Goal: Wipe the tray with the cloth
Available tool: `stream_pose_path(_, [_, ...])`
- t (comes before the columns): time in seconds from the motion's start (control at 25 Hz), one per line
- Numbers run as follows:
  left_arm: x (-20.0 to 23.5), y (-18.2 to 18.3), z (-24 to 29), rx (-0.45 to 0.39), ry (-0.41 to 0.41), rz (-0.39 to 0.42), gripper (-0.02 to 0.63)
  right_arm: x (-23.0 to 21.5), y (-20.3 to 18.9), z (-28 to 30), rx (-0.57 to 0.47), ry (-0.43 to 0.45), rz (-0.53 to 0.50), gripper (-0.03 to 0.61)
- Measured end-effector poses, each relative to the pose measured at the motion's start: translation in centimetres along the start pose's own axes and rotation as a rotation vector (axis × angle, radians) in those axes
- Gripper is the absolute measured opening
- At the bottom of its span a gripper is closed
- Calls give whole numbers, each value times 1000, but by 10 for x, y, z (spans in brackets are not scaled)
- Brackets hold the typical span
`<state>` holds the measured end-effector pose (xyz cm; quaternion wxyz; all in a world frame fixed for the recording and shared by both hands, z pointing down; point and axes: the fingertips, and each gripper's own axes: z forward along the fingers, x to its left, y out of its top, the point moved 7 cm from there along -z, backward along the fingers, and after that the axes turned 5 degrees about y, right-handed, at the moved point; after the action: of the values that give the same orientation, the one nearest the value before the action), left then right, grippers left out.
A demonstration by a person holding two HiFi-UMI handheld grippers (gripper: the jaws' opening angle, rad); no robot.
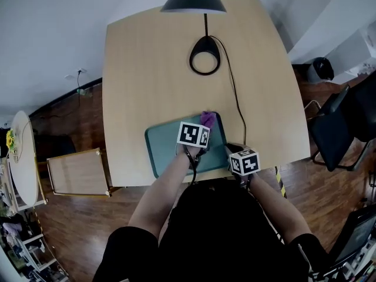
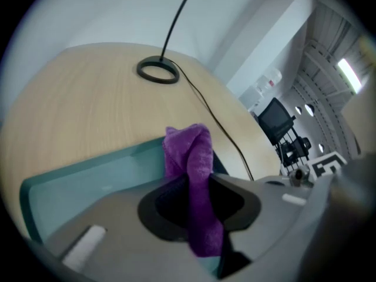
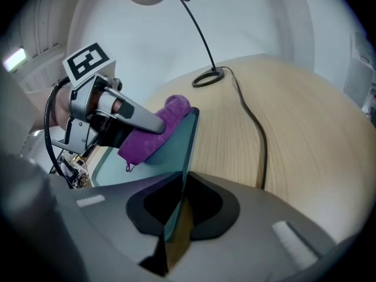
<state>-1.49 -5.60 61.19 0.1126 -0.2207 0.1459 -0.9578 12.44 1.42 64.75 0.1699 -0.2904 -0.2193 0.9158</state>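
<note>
Light in here is soft and even, daylight-ish, nothing harsh. The pale table (image 1: 153, 63) comes out bright with hardly a shadow on it, while the dark floor (image 1: 76, 228) goes murky. A ceiling strip light (image 2: 348, 75) blows out white in both gripper views. All three views bend hard at the edges (proper fisheye), and the gripper ones fade to black in the corners. Up close things go soft: the left gripper (image 2: 197, 201) body is a grey smear, the cloth (image 2: 194, 151) is fuzzy, and the tray (image 3: 183, 137) rim blurs near the lens.
</note>
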Motion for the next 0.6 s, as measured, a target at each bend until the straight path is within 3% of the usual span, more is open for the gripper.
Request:
stream_pose_path(0.44, [144,-77,-92,-109,217,-284,112,-10,5,-1,26,-23,-26,34])
stream_pose_path(0.6, [175,-97,-123,-136,278,-314,109,-9,4,1,33,-30,-28,34])
